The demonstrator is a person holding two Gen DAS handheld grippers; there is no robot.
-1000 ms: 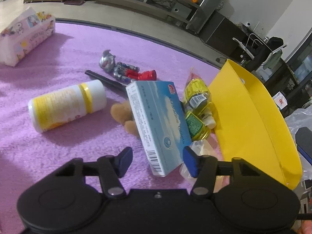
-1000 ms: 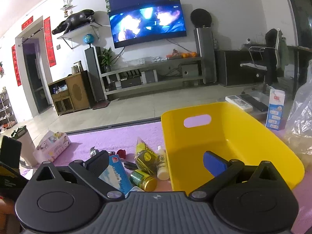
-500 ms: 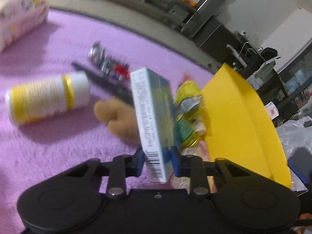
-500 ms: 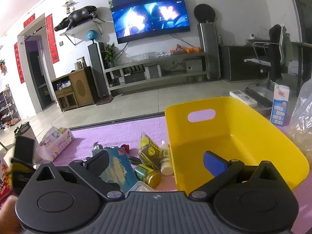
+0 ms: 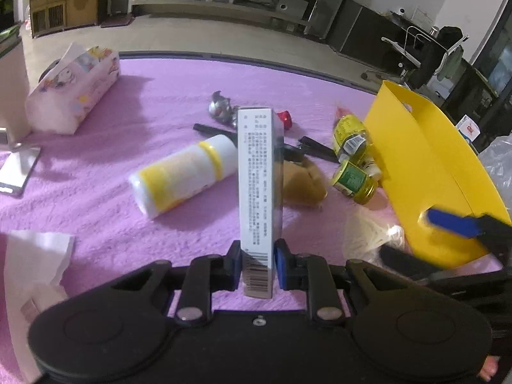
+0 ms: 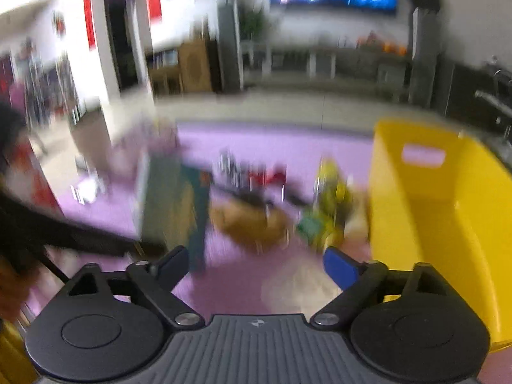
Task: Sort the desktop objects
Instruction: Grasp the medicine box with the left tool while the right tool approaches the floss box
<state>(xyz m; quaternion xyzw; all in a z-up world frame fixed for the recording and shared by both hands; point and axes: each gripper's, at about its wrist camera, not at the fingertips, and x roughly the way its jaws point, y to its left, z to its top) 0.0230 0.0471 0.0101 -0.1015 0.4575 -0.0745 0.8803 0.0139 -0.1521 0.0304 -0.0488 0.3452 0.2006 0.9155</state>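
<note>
Lifted off the purple fleece mat (image 5: 134, 118) since a second ago: flat rectangular blue-and-white cardboard medicine box (image 5: 260, 172), formerly lying tilted among the clutter, now upright on edge, narrow printed side to the lens. Left gripper (image 5: 257, 264) gone from apart to clamped on box, pads pressing both broad faces at the barcode end. Right gripper (image 6: 256, 264) swung in toward the pile, jaws closing, nothing between them yet.

Handling, judged: light, hollow, stiff along edges but crushable across broad faces; printed card fairly slick. Hold at one end leaves a long overhang, prone to pivot. Firmer purchase nearer mid-length, modest squeeze only.

Around box, on mat: white cylindrical plastic bottle with yellow bands (image 5: 182, 176) lying on its side just left; brown plush toy (image 5: 302, 182) just right; small green-labelled glass jars with gold lids (image 5: 353, 179) beyond that; silver-and-red toy figure (image 5: 224, 108) behind. Yellow plastic bin (image 5: 432, 166) at far right, apparently the destination. Cartoon-print tissue pack (image 5: 73, 89) well apart, far left.

View differences: left wrist sharp, shows grip contact, box text, right gripper's blue pad against bin wall. Right wrist heavily motion-blurred; shows bin interior (image 6: 448, 224) and handle slot, box only as a dark smear (image 6: 172, 198).
</note>
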